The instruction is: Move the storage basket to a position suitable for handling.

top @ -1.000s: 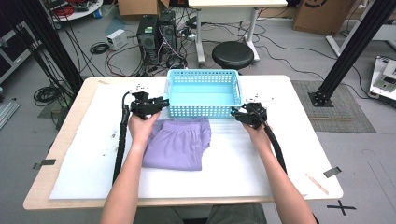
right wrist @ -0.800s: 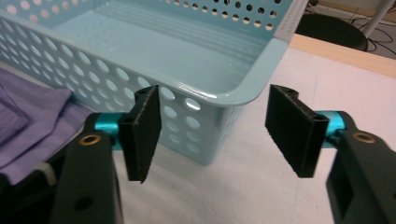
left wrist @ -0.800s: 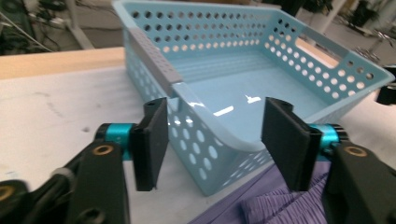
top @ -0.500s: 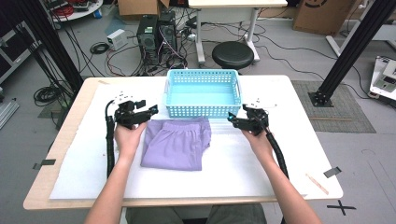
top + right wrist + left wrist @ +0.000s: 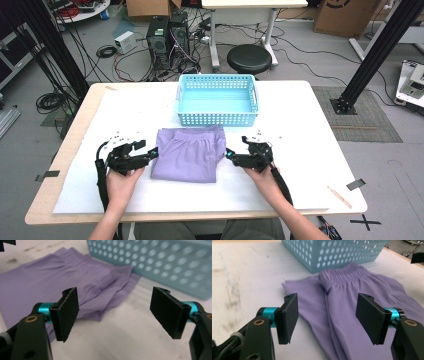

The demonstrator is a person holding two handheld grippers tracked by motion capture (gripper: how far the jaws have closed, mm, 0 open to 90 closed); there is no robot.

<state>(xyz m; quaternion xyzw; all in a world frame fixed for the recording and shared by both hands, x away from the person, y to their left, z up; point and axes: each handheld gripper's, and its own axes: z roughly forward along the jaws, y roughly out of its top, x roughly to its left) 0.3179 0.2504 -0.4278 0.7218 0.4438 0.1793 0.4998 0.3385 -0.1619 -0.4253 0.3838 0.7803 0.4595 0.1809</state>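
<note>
- Folded lilac cloth shorts with a gathered waistband (image 5: 189, 152) lie flat on the white table cover (image 5: 300, 125), waistband just beside the front wall of the pale blue perforated plastic basket (image 5: 218, 99), which stands empty.
- The left gripper (image 5: 150, 154) sits low at the garment's left edge, its jaws spread wide after just opening, with nothing between the pads; in the left gripper view the purple cloth lies ahead of and under the gap.
- The right gripper (image 5: 230, 156) mirrors it at the right edge, jaws likewise just opened and empty, the fold's corner ahead of its left pad (image 5: 67, 312).
- The likely step is a two-sided pickup to move the shorts into the basket.
- Doing it well probably means sliding each lower jaw under all layers, pinching at matching points midway along the sides, and lifting both hands together.
- An uneven or shallow bite risks the fold opening.
</note>
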